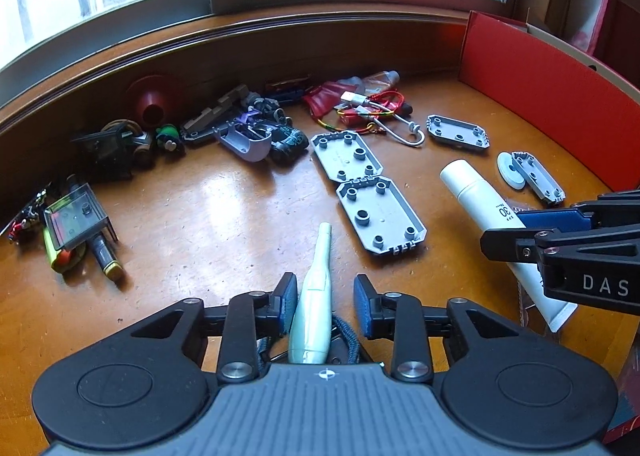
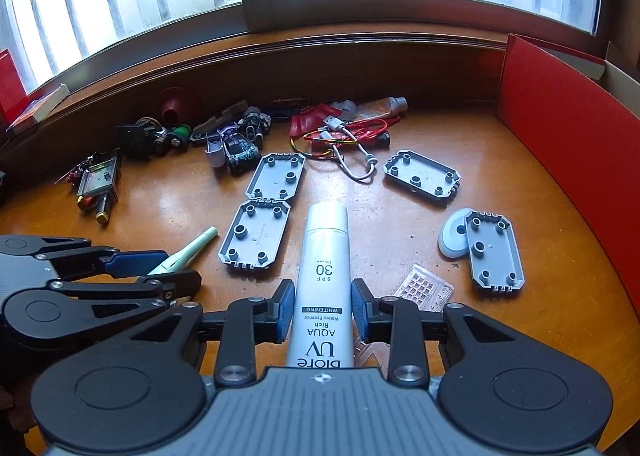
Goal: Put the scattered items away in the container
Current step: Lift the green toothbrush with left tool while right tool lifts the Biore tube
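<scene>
Left wrist view: the left gripper (image 1: 325,306) stands spread, a pale green pen-like item (image 1: 314,308) loose between its pads, red container (image 1: 548,88) at two o'clock. Right wrist view: the right gripper (image 2: 322,310) pinches a white sunscreen tube (image 2: 325,280), container wall at three o'clock

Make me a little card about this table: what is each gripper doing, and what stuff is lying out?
left gripper: open, with a mint green pen-like tool between its fingers, not squeezed
right gripper: shut on the white sunscreen tube
container: red box, at the right side of the table
lying out: four grey plates, a toy car, a red cable bundle, and more small toys along the back
</scene>
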The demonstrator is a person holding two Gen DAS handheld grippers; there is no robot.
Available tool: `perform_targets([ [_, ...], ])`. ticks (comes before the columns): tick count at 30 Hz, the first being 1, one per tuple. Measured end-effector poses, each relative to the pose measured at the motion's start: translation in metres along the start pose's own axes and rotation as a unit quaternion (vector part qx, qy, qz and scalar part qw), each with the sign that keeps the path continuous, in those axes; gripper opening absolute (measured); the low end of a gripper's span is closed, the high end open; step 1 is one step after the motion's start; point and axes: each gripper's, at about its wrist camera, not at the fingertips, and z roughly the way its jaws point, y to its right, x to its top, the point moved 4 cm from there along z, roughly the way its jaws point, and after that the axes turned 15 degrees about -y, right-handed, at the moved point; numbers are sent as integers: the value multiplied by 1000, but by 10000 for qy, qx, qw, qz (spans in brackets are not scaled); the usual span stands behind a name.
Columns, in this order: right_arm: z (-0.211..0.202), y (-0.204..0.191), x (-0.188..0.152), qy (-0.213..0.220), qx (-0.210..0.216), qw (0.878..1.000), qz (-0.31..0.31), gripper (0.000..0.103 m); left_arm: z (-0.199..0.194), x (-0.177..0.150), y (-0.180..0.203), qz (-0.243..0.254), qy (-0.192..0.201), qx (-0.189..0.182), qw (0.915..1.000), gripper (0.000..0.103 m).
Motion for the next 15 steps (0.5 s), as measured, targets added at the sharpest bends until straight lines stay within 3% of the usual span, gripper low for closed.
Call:
perform_targets([
  [6,-1,1,-1,-12,4,10000,-2,33,3,2,2,-17,40,107,9999,52],
  [15,-1,2,-1,-29,-41,10000,38,33,4,2,-2,-36,142,98,9998,56],
])
